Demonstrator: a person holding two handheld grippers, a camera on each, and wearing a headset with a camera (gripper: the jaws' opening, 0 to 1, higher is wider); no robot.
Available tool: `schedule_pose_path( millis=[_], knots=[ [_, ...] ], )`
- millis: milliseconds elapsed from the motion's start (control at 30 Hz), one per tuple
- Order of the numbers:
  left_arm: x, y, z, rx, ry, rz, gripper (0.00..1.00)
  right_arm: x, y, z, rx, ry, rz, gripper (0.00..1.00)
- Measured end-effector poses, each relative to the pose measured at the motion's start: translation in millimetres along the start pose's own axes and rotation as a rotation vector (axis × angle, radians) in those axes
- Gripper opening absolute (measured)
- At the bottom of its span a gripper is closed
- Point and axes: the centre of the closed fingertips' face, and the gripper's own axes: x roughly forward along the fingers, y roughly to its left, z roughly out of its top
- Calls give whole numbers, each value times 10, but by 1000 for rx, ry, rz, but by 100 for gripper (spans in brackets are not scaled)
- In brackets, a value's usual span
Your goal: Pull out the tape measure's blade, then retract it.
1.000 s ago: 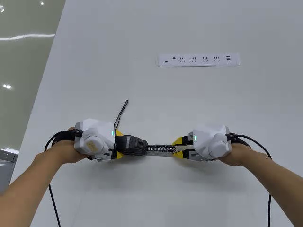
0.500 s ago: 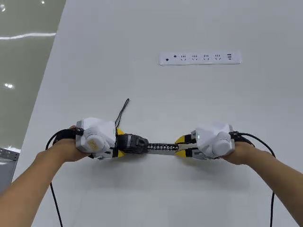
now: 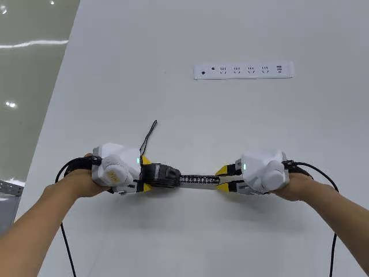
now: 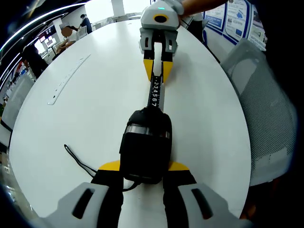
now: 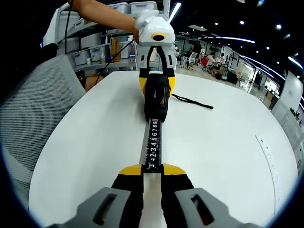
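- Head view: the tape measure (image 3: 161, 175) lies on the white surface (image 3: 173, 98), between both hand-held grippers.
- Left hand-held gripper (image 3: 146, 175): jaws pinch the tape measure's black body from both sides.
- Right hand-held gripper (image 3: 221, 179): jaws pressed together on the blade (image 3: 199, 180) end.
- Blade: a short numbered length is out, running straight from tape measure to right jaws.
- Power strip (image 3: 243, 71): well apart, farther back on the surface.

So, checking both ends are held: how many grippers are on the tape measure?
2. The left gripper clamps the black tape measure by its case; the right gripper pinches the end of its pulled-out blade. No others look hidden.
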Motion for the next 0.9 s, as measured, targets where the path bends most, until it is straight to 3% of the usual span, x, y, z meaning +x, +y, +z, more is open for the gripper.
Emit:
schedule_pose_path(
  millis=[900],
  knots=[
    [26,1,-13,0,0,1,27,-77,10,-74,-1,8,-1,12]
  ],
)
